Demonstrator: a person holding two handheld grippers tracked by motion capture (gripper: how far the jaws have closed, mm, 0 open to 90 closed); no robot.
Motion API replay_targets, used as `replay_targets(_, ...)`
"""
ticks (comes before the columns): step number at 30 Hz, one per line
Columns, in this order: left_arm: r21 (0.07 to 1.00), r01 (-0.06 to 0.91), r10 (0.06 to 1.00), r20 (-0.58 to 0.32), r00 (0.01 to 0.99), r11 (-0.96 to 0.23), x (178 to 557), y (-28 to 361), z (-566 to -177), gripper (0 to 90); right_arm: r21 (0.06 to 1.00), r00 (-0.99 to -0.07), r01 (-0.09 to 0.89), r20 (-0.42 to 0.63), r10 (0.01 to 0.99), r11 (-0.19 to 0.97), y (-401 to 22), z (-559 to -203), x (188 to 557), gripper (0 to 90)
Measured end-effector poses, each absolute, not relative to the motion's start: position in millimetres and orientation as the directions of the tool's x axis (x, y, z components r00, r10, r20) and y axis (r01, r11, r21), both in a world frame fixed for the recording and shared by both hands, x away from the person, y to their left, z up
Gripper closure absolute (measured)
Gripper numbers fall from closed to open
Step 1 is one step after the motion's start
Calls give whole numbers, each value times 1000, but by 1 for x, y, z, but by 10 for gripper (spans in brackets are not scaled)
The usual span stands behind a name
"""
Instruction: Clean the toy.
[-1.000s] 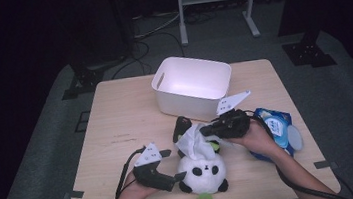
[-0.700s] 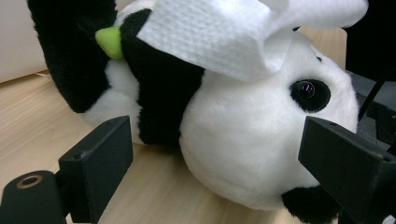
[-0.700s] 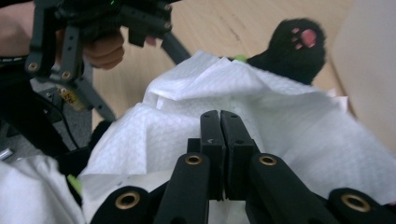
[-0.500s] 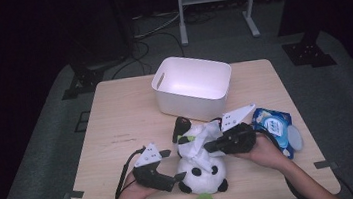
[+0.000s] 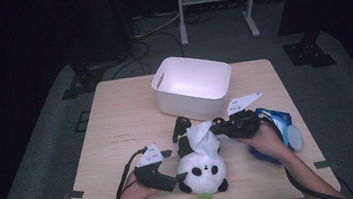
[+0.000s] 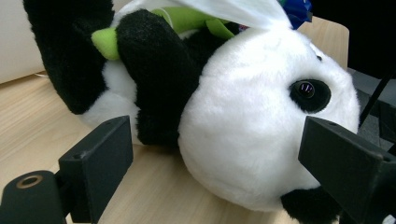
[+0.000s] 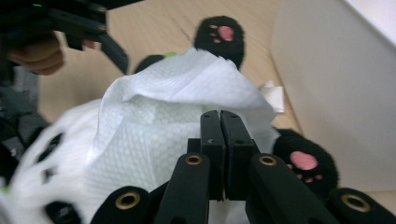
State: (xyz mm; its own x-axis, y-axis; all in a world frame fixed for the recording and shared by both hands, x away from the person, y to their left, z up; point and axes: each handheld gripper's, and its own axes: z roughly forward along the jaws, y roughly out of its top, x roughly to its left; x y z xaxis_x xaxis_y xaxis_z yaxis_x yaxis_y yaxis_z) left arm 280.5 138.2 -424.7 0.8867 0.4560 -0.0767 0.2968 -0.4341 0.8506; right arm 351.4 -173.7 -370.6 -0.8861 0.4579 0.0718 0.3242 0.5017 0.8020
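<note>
A black-and-white panda plush point(image 5: 200, 169) lies on its back near the table's front edge, feet toward the bin. My right gripper point(image 5: 216, 125) reaches in from the right and is shut on a white wipe point(image 5: 200, 136) draped over the panda's belly. In the right gripper view the jaws point(image 7: 219, 116) are pressed together against the wipe point(image 7: 163, 121), with pink-soled paws point(image 7: 219, 32) beyond. My left gripper point(image 5: 178, 178) rests on the table at the panda's head. Its jaws point(image 6: 219, 144) stand wide apart on either side of the head point(image 6: 252, 116), the left one clear of the fur.
A white plastic bin point(image 5: 192, 82) stands behind the panda at the table's middle; its wall point(image 7: 327, 70) is close on the right gripper's right. A blue wipe pack point(image 5: 277, 118) lies under the right hand. Bare wood stretches to the left.
The right gripper dipped toward the panda's head with the wipe, then came back up over the belly. The left gripper and the panda stayed put.
</note>
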Motion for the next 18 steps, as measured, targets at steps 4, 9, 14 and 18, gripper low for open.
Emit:
replay_targets(4,851,297,455,-78,887,-433,280,139,-425,88,792,-867,321,24,498,519,-172,-374,359,880)
replay_targets(9,853,297,457,-79,886,-429,281,139,-424,89,782,-850,322,-10,527,534,-171,-377,364,879)
replay_targets(14,851,296,453,-78,888,-433,280,139,-424,88,799,-843,356,50,535,485,-175,-376,368,866)
replay_targets(18,850,297,452,-79,889,-435,280,138,-425,88,788,-859,396,136,493,472,-167,-378,371,634)
